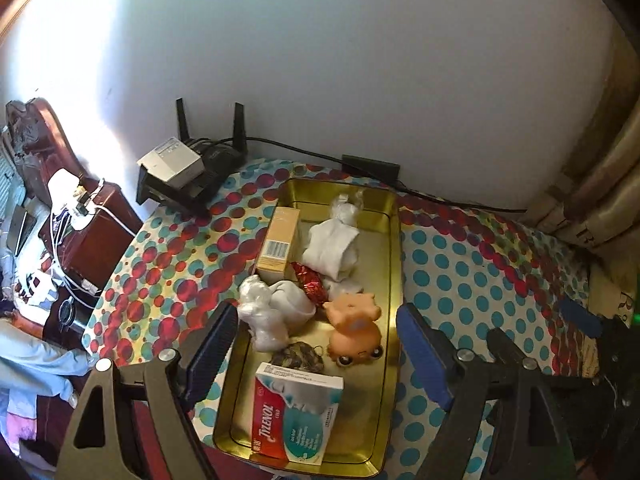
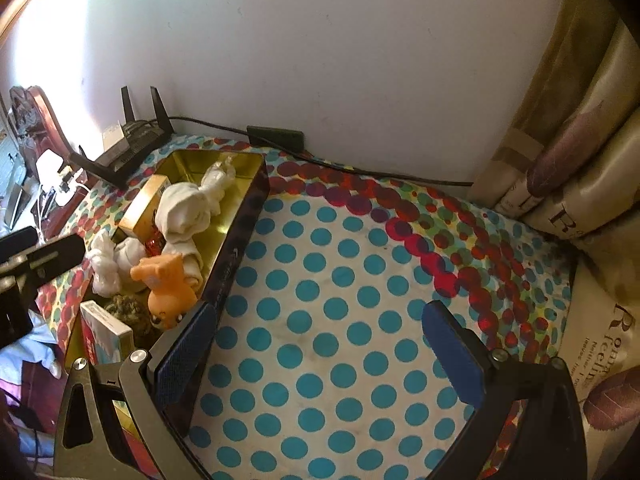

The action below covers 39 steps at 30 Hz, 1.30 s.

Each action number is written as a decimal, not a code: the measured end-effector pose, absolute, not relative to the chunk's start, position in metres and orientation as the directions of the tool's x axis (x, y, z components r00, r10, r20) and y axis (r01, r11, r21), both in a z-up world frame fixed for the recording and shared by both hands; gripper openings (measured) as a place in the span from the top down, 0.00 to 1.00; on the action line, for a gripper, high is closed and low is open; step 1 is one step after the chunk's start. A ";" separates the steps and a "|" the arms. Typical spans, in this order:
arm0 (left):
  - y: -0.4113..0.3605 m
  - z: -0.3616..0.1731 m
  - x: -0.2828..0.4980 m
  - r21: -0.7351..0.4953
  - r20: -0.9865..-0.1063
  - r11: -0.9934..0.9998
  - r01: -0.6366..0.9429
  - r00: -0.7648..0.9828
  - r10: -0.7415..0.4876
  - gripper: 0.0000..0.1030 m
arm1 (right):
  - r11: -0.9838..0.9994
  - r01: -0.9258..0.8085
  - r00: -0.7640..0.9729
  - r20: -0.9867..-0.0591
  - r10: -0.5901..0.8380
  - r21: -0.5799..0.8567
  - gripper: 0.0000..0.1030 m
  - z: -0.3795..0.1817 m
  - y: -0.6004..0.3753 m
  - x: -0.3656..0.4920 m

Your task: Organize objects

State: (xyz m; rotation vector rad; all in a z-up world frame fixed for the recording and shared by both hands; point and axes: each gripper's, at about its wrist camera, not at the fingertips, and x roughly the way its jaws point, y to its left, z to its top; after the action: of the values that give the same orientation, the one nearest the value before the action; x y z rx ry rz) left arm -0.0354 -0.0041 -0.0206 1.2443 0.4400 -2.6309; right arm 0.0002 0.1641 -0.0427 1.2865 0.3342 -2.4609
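Altogether, the gold tray (image 1: 394, 240) holds two boxes, one toy (image 1: 354, 330).

A table covered with a cloth of teal and red dots (image 2: 340, 320) is carrying everything here. A shallow rectangular gold metal tin (image 1: 390, 264) is sitting directly on the cloth toward the left, its long side running from near to far. At the far left corner a black router with upright antennas (image 1: 212, 160) is resting by the wall, and a black power adapter (image 1: 370, 166) with its black cable (image 1: 460, 200) is lying along the far edge.
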 end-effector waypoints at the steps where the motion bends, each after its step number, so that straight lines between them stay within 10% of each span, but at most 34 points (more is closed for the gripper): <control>1: -0.006 -0.020 -0.035 -0.184 -0.778 -0.936 0.302 -0.627 -0.049 0.19 | -0.914 0.402 -0.539 -0.822 -0.184 -0.059 0.01 -0.042 0.163 0.003; 39: -0.017 -0.023 -0.029 -0.164 -0.797 -0.923 0.349 -0.598 -0.085 0.19 | -0.919 0.348 -0.612 -0.787 -0.074 -0.184 0.01 0.017 0.150 0.034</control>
State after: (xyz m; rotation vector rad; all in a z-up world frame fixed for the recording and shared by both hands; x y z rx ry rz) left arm -0.0289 -0.0168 -0.0233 1.2577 0.4475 -2.5686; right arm 0.0340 0.1499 0.0166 1.2388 0.4716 -2.5818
